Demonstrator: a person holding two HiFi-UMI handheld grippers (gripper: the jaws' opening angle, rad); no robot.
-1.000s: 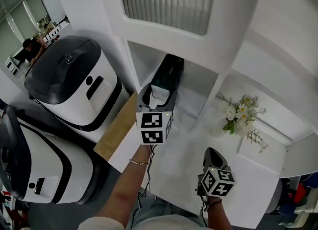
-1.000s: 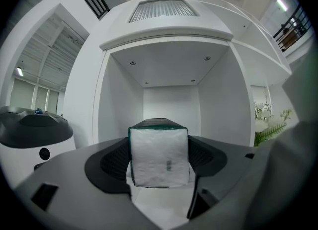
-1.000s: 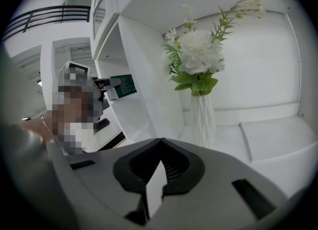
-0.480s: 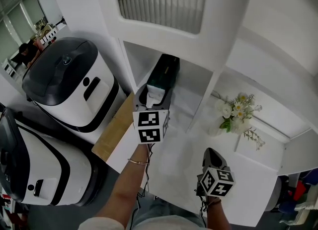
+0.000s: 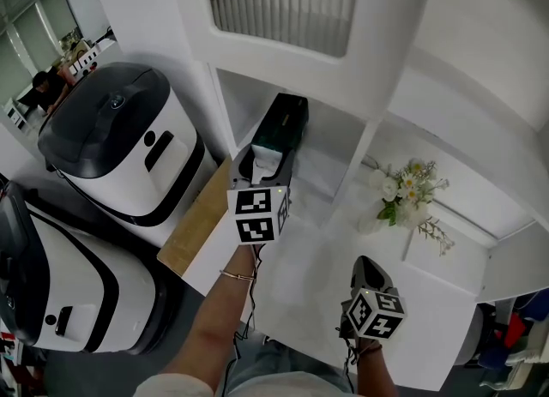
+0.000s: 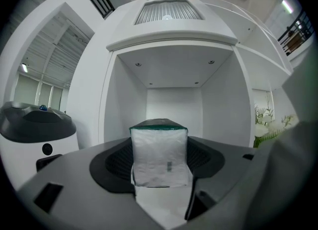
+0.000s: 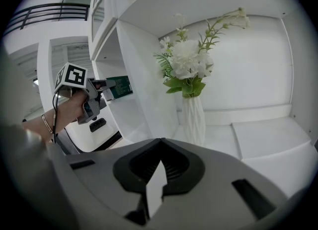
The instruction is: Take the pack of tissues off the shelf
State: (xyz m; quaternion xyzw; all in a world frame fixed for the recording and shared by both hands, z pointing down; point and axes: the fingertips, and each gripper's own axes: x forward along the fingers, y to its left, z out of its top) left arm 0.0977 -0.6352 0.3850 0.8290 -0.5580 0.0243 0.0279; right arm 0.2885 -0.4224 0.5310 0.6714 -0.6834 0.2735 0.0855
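The pack of tissues [image 5: 288, 123], dark green on top with a white end, lies in the open shelf compartment [image 5: 334, 159]. My left gripper [image 5: 267, 158] points level into that compartment. Its jaws have just been closing, and the pack's white end [image 6: 159, 157] now fills the gap, touching both pads. My right gripper [image 5: 367, 267] hangs lower, in front of the shelf board, with its tips together and nothing in them [image 7: 158, 145]. The right gripper view also shows my left gripper [image 7: 101, 91] with the pack [image 7: 119, 86].
A white vase of flowers [image 5: 403, 201] stands in the neighbouring compartment, close ahead in the right gripper view [image 7: 191, 110]. Two black-and-white appliances [image 5: 120, 142] [image 5: 60, 279] stand at the left. A brown board [image 5: 202, 219] lies below the left gripper. A white partition [image 5: 360, 164] divides the compartments.
The left jaws sit a little closer on the pack's white end. Both hands keep their places; the view has only shifted slightly.
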